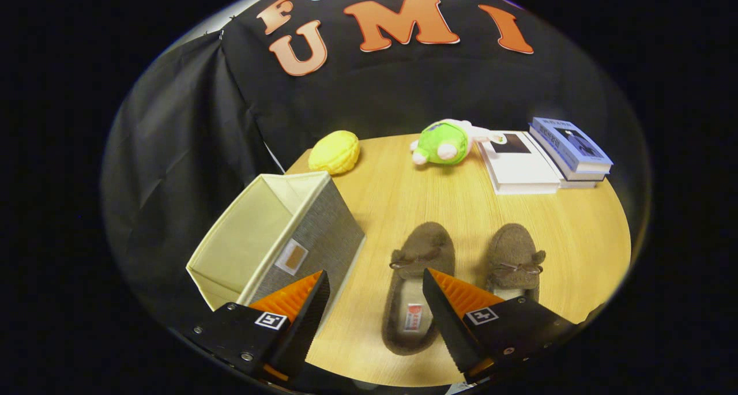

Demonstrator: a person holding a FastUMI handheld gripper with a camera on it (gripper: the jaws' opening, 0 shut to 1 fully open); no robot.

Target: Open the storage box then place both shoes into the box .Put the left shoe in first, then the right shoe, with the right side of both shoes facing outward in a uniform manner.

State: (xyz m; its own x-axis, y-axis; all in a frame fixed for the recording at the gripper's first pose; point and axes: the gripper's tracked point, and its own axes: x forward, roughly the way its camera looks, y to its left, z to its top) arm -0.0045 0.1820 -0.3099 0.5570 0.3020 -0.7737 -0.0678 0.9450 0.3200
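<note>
Gripper (376, 279) is wide open, nothing held, fingers hanging above the near part of the round wooden table (582, 233). Left fingertip sits over the grey front wall of the storage box (277, 233); right fingertip overlaps the left slipper's right side.

Storage box: fabric, grey outside, cream lining, already open on top, nothing visible inside. It stands at the table's left edge and partly overhangs it. Small tan label patch on the grey wall.

Two brown fuzzy slippers with small bows lie side by side near the table's near edge, toes pointing to the far edge. Left slipper (416, 285) is just right of the box, between the fingers, with a red-marked tag on the insole. Right slipper (515, 259) lies beyond the right finger, its heel hidden by it. The slippers don't touch.

Far edge: yellow knobbly plush ball (334, 151) behind the box, green-and-pink plush toy (447, 143) mid-edge, white book (519, 164) touching a stack of blue-covered books (571, 147) to the right.
</note>
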